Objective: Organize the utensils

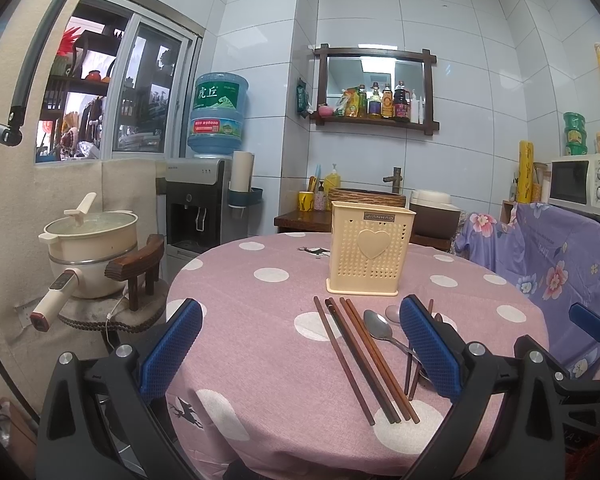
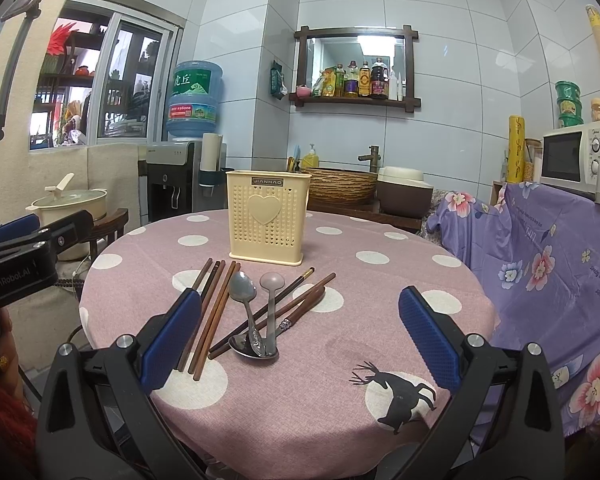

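A cream perforated utensil holder (image 1: 370, 254) (image 2: 269, 218) stands upright on the round pink dotted table (image 1: 260, 380) (image 2: 340, 408). In front of it lie several brown chopsticks (image 1: 364, 360) (image 2: 212, 312), a metal spoon (image 1: 378, 326) (image 2: 243, 289), a second metal spoon (image 2: 252, 346) and a pinkish plastic spoon (image 2: 271, 284). Two more chopsticks (image 2: 296, 304) lie crossed under the spoons. My left gripper (image 1: 300, 344) is open and empty above the table's near edge, over the chopsticks. My right gripper (image 2: 300, 328) is open and empty, just above the spoons.
An electric pot (image 1: 88, 248) sits on a stool at the left. A water dispenser (image 1: 196, 204) stands behind it. A sink basin (image 2: 340, 186) and a rice cooker (image 2: 404, 194) are behind the table. A purple floral cloth (image 2: 540, 264) and a microwave (image 2: 576, 156) are at the right.
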Motion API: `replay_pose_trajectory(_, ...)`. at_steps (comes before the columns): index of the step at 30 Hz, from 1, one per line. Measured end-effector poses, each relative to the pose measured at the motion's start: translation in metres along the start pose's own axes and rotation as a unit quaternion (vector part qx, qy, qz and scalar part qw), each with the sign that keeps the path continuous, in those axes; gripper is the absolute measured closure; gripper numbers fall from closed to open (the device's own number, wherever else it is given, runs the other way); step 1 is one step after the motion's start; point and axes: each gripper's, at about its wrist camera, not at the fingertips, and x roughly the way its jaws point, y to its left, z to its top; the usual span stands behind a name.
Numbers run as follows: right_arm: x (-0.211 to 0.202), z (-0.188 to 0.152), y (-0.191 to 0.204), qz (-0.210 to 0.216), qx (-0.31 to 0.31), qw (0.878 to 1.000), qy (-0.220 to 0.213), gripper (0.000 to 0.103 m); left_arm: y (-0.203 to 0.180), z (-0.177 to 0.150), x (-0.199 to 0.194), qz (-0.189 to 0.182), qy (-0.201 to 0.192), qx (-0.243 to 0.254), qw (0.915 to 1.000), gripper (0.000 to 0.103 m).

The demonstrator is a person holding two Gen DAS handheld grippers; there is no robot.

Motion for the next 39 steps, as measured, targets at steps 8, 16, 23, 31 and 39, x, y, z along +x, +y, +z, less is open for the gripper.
replay_pose_trajectory(8,0.0,0.0,0.001,0.001,0.001,1.0,0.001,0.005,0.0,0.0,0.0,-0.001,0.001,0.0,1.0,0.005)
replay_pose_trajectory(16,0.001,-0.004,0.001,0.0,0.0,1.0,0.001,0.005,-0.002,-0.005,0.001,-0.003,0.001,0.003,1.0,0.005)
replay_pose_trajectory(23,0.001,-0.005,0.001,0.0,0.0,1.0,0.001,0.005,-0.002,-0.006,0.002,-0.003,0.002,0.004,1.0,0.005)
replay_pose_trajectory(31,0.002,-0.004,0.002,0.002,0.0,1.0,0.004,0.005,-0.003,-0.008,0.003,-0.005,0.005,0.003,1.0,0.005)
replay_pose_trajectory(39,0.007,-0.006,0.002,0.006,0.003,1.0,0.013,0.005,-0.003,-0.008,0.006,-0.012,0.016,0.003,0.9998,0.005)
